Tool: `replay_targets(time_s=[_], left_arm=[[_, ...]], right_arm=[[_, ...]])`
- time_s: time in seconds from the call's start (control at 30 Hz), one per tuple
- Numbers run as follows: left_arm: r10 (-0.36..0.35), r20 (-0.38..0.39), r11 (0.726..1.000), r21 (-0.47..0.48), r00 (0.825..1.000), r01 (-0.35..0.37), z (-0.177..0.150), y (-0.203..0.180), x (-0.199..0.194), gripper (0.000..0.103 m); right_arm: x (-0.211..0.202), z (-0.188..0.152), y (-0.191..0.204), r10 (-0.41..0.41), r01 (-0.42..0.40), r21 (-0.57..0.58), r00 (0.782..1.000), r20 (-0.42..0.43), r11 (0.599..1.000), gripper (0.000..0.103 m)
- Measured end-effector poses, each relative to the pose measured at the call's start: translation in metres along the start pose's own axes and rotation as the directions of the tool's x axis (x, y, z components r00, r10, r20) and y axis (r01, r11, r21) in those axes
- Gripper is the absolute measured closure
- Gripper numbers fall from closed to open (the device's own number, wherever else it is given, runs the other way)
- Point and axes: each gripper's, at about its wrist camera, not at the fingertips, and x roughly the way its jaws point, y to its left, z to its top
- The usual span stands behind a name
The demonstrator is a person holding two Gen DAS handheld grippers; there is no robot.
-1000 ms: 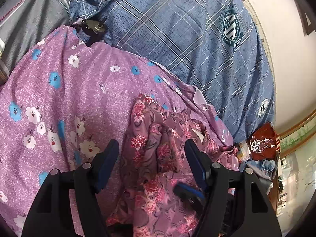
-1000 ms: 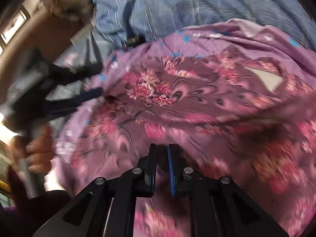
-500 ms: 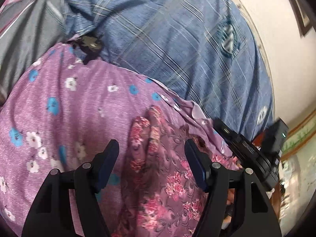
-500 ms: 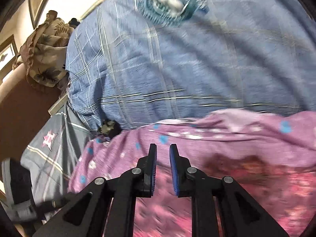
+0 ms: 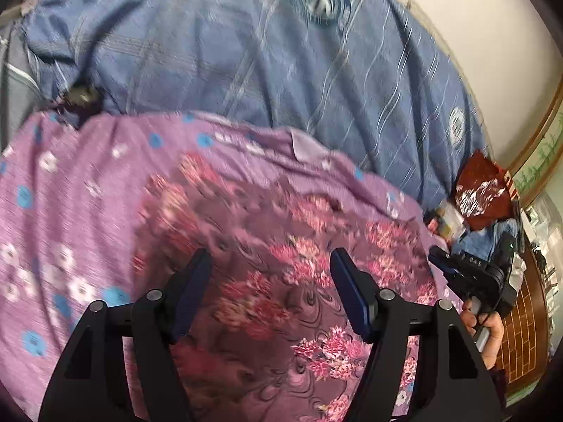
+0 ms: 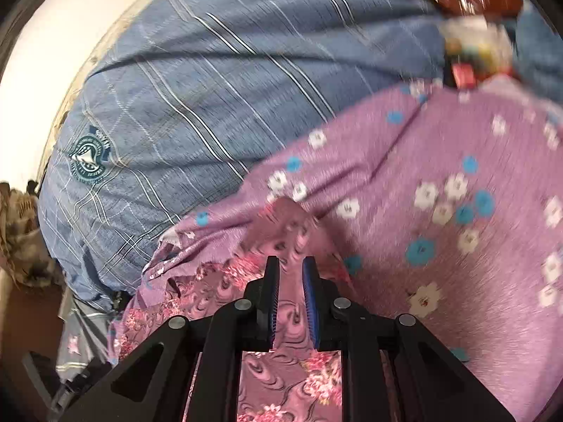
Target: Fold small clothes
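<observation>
Between the spread fingers of the left gripper (image 5: 271, 277) lies the small garment (image 5: 281, 281), a mauve cloth printed with pink flower clusters and dark swirls; nothing is pinched there, the cloth simply lies flat below the jaws. At that view's right edge a hand (image 5: 487, 330) holds the right gripper (image 6: 291, 274). Its jaws stand only narrowly apart, and from its own camera the same rose-printed cloth shows in the slim gap, though motion blur leaves it unclear whether the pads press it. The garment rests on a lilac sheet (image 5: 70, 193) dotted with white blossoms and blue spots, whose rumpled edge rises just beyond the cloth. Farther back spreads a blue checked bedcover (image 5: 281, 70) with round crests, bunched at its left side against a grey cloth (image 5: 14, 84). Beyond the bed's far right corner sit a red crinkled packet (image 5: 482, 190) and small clutter, then a pale wall (image 5: 475, 17).
</observation>
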Motion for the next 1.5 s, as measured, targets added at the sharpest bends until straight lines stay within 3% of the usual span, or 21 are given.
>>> replay_targets(time_s=[0.1, 0.17, 0.23, 0.33, 0.47, 0.67, 0.77, 0.9, 0.97, 1.07, 1.23, 1.27, 1.33, 1.4, 1.43, 1.5], left_arm=[[0.067, -0.030, 0.998, 0.013, 0.997, -0.067, -0.006, -0.002, 0.016, 0.034], [0.136, -0.050, 0.991, 0.008, 0.989, -0.136, -0.008, 0.006, 0.024, 0.034], [0.158, -0.077, 0.987, -0.010, 0.984, -0.160, -0.012, 0.014, 0.031, 0.034], [0.198, -0.077, 0.980, 0.040, 0.977, -0.196, -0.018, 0.017, 0.036, 0.037], [0.245, -0.043, 0.965, 0.110, 0.969, -0.239, -0.023, 0.005, 0.032, 0.037], [0.322, 0.138, 0.926, 0.159, 0.937, -0.342, -0.020, -0.013, -0.007, 0.037], [0.339, 0.197, 0.911, 0.175, 0.920, -0.373, -0.022, -0.017, -0.025, 0.037], [0.350, 0.228, 0.899, 0.191, 0.909, -0.394, -0.024, -0.021, -0.036, 0.037], [0.356, 0.238, 0.893, 0.197, 0.904, -0.404, -0.028, -0.022, -0.041, 0.037], [0.365, 0.245, 0.888, 0.199, 0.898, -0.415, -0.031, -0.022, -0.044, 0.037], [0.400, 0.236, 0.869, 0.210, 0.886, -0.448, -0.034, -0.020, -0.034, 0.036], [0.420, 0.226, 0.858, 0.216, 0.879, -0.465, -0.035, -0.018, -0.028, 0.035], [0.474, 0.174, 0.832, 0.232, 0.863, -0.504, -0.037, -0.012, -0.010, 0.034], [0.542, 0.071, 0.806, 0.238, 0.837, -0.542, -0.040, 0.002, 0.015, 0.034], [0.557, 0.034, 0.804, 0.229, 0.830, -0.549, -0.041, 0.007, 0.021, 0.034], [0.538, 0.002, 0.828, 0.182, 0.843, -0.530, -0.041, 0.015, 0.023, 0.034]], right_arm=[[0.020, 0.003, 0.006, 0.031, -0.032, -0.029, 0.999, -0.038, 0.999, 0.085], [0.035, 0.006, 0.016, -0.013, 0.011, -0.064, 1.000, -0.028, 0.998, 0.068], [0.052, 0.005, 0.018, -0.083, 0.081, -0.083, 0.996, -0.012, 0.993, 0.059], [0.074, 0.007, 0.000, -0.153, 0.151, -0.058, 0.988, -0.015, 0.987, 0.059], [0.059, 0.008, -0.006, -0.128, 0.128, 0.003, 0.992, -0.014, 0.992, 0.057], [-0.004, -0.029, 0.046, -0.043, 0.047, -0.246, 0.999, 0.021, 0.968, 0.057], [-0.018, -0.047, 0.063, -0.063, 0.061, -0.298, 0.998, 0.003, 0.953, 0.058], [-0.030, -0.081, 0.070, -0.080, 0.061, -0.367, 0.996, -0.035, 0.928, 0.062], [-0.029, -0.100, 0.072, -0.101, 0.069, -0.396, 0.993, -0.061, 0.915, 0.073], [-0.016, -0.116, 0.075, -0.123, 0.069, -0.407, 0.986, -0.109, 0.911, 0.076], [0.024, -0.132, 0.076, -0.230, 0.130, -0.466, 0.959, -0.165, 0.875, 0.076], [0.024, -0.133, 0.079, -0.230, 0.140, -0.475, 0.964, -0.137, 0.869, 0.075], [0.024, -0.133, 0.085, -0.242, 0.149, -0.489, 0.961, -0.133, 0.860, 0.073], [0.021, -0.132, 0.085, -0.224, 0.139, -0.470, 0.966, -0.129, 0.872, 0.073], [0.019, -0.130, 0.085, -0.207, 0.126, -0.458, 0.970, -0.129, 0.880, 0.074], [0.013, -0.128, 0.087, -0.170, 0.102, -0.449, 0.979, -0.114, 0.888, 0.075]])
